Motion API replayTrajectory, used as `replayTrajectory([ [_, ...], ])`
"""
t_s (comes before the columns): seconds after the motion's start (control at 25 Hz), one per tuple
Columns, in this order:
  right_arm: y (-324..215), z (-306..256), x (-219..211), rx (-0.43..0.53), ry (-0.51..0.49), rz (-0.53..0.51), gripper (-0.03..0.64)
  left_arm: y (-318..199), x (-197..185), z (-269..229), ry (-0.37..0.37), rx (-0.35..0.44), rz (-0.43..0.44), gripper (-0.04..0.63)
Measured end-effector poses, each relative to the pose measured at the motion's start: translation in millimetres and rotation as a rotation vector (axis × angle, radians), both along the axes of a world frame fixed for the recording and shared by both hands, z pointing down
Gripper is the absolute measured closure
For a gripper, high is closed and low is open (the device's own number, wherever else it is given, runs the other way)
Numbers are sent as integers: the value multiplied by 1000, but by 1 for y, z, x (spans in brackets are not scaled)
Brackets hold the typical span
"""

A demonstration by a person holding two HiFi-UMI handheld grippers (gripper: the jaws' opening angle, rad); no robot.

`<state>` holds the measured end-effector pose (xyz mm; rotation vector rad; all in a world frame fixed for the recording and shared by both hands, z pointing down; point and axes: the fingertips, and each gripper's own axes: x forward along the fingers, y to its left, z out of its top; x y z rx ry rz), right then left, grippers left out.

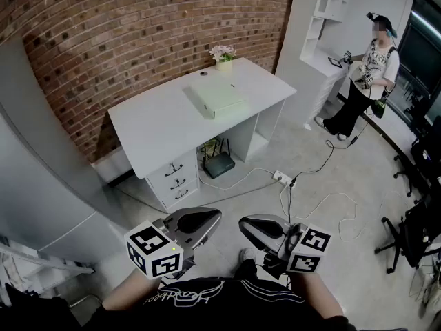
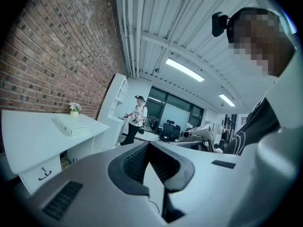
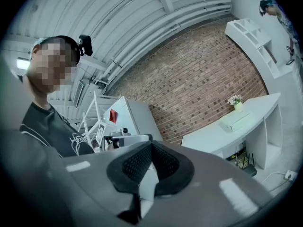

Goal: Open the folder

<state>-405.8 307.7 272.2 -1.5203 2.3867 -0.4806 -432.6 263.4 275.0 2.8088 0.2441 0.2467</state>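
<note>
In the head view, our left gripper [image 1: 204, 221] and right gripper [image 1: 252, 227] hang well short of the white desk [image 1: 148, 129]. The pale green folder [image 1: 216, 96] lies flat and closed on the desk, near its flower pot [image 1: 222, 56].

In the left gripper view, the ribbed dark pads [image 2: 137, 161] meet on nothing. With jaws like this we would likely shove the smooth, slab-like folder [image 2: 72, 125] across the slick desk.

In the right gripper view, the fingers are likewise together and empty, and the folder [image 3: 236, 121] is on the desk.
</note>
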Motion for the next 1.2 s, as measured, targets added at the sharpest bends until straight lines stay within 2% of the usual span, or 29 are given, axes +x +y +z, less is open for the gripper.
replayTrajectory([
  [0.52,7,1,17,1,-8,9,614,8,18,-1,-3,3,11,600],
  [0.72,11,-1,27,10,-70,4,614,13,30,0,-9,3,25,600],
  [0.92,14,-1,47,2,-69,24,614,12,51,-1,-11,2,44,600],
  [1.2,9,-5,90,10,-70,27,614,8,101,-7,-10,16,64,600],
])
